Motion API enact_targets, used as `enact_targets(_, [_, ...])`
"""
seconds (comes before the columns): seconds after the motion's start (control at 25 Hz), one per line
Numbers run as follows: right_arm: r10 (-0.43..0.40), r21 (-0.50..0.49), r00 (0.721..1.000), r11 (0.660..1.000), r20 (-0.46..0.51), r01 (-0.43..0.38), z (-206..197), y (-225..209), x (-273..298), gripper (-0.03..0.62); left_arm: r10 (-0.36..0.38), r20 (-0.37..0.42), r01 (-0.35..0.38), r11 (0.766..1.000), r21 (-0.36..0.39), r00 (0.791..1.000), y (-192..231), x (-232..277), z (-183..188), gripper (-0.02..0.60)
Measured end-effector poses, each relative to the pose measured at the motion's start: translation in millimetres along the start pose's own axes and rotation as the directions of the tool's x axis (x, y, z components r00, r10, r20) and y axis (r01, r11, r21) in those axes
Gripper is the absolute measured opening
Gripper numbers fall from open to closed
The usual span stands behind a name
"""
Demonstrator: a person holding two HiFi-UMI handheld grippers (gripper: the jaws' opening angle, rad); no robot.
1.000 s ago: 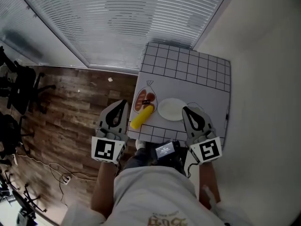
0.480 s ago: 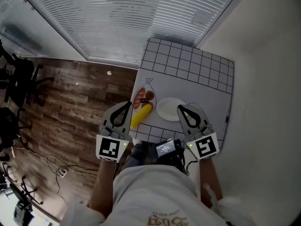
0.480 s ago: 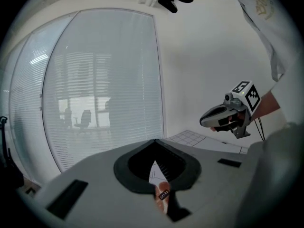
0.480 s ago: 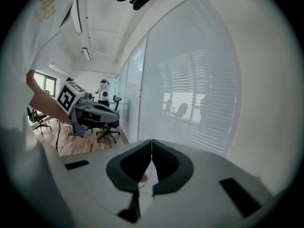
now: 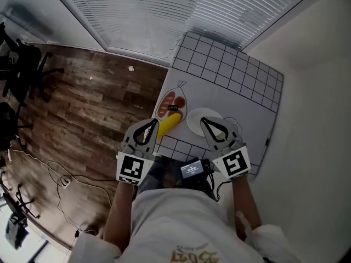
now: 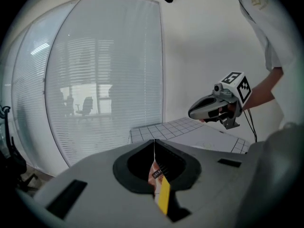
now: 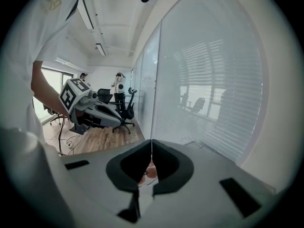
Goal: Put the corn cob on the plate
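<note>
The left claw (image 5: 152,123), its jaws pressed together on nothing, hovers at the near left edge of the white gridded bench (image 5: 236,78). Just beside it lies the long yellow corn cob (image 5: 169,124), against a clear packet of reddish food (image 5: 170,103). The round white plate (image 5: 211,115) is to the right, under the right claw (image 5: 203,120), which is also closed and empty.

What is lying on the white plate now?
Nothing shows on the visible part of the plate. The corn cob lies beside it, to its left. The right gripper covers the plate's near edge, so that part cannot be seen.
</note>
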State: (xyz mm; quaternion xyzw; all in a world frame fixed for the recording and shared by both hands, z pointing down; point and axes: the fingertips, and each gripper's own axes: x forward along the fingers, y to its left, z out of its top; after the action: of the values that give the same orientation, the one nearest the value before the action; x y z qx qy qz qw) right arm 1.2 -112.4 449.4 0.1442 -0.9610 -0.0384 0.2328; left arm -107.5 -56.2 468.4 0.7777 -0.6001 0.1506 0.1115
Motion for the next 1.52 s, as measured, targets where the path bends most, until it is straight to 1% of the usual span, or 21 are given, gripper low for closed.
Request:
enact_targets(0.12, [0.052,-0.033,0.998,0.998,-0.029,-0.052,-8,9,11,0.008,-0.014,-0.037,0.013,1.0,-0.021,0.999,-5,0,-16,0.008])
enact_targets(0.2, [0.086,-0.061,0.995,0.994,-0.056,-0.089,-16,16,18,0.008,-0.009,-0.064,0.007,0.999,-0.045,0.998,-6,0,-26,0.008])
enact_targets(0.28, [0.124,-0.091,0.989,0.987,-0.081,-0.131,-24,23,27,0.008,0.001,-0.096,-0.005,0.999,-0.051,0.995,-5,0,-37,0.008])
enact_targets(0.36, [0.166,-0.14,0.981,0.974,-0.099,-0.179,-30,32,36,0.008,0.002,-0.125,-0.009,0.998,-0.056,0.992,-5,0,-47,0.008])
enact_targets(0.48, [0.224,-0.198,0.964,0.948,-0.145,-0.25,-41,46,46,0.008,-0.015,-0.148,0.006,0.998,-0.062,0.989,-10,-1,-60,0.008])
enact_targets(0.6, [0.277,-0.22,0.943,0.924,-0.182,-0.314,-52,57,54,0.009,-0.03,-0.197,0.022,0.999,-0.047,0.98,-17,-2,-77,0.008])
enact_targets(0.68, [0.303,-0.223,0.933,0.913,-0.194,-0.343,-58,62,59,0.022,-0.041,-0.228,0.032,0.998,-0.045,0.973,-23,-2,-89,0.01])
enact_targets(0.72, [0.315,-0.225,0.928,0.907,-0.201,-0.356,-61,65,61,0.029,-0.05,-0.238,0.038,0.998,-0.053,0.97,-25,-2,-94,0.021])
enact_targets(0.8, [0.341,-0.225,0.915,0.894,-0.217,-0.387,-67,70,66,0.043,-0.072,-0.254,0.053,0.995,-0.081,0.964,-29,0,-102,0.071])
enact_targets(0.84, [0.352,-0.224,0.908,0.889,-0.226,-0.4,-71,72,68,0.052,-0.082,-0.263,0.059,0.994,-0.094,0.961,-32,0,-106,0.084])
enact_targets(1.0, [0.389,-0.222,0.885,0.867,-0.255,-0.445,-84,78,77,0.068,-0.089,-0.303,0.06,0.993,-0.105,0.949,-35,1,-121,0.108])
enact_targets(1.24, [0.444,-0.231,0.841,0.823,-0.309,-0.519,-101,84,88,0.109,-0.097,-0.346,0.064,0.992,-0.104,0.933,-33,4,-137,0.144])
enact_targets(1.4, [0.48,-0.236,0.806,0.787,-0.347,-0.57,-111,89,95,0.147,-0.111,-0.37,0.077,0.992,-0.105,0.922,-35,9,-146,0.165])
enact_targets(1.48, [0.503,-0.227,0.781,0.766,-0.371,-0.601,-117,93,98,0.164,-0.119,-0.386,0.087,0.991,-0.099,0.915,-36,12,-151,0.178])
enact_targets(1.52, [0.519,-0.215,0.763,0.753,-0.386,-0.621,-121,96,100,0.178,-0.125,-0.397,0.095,0.991,-0.093,0.909,-37,13,-154,0.183])
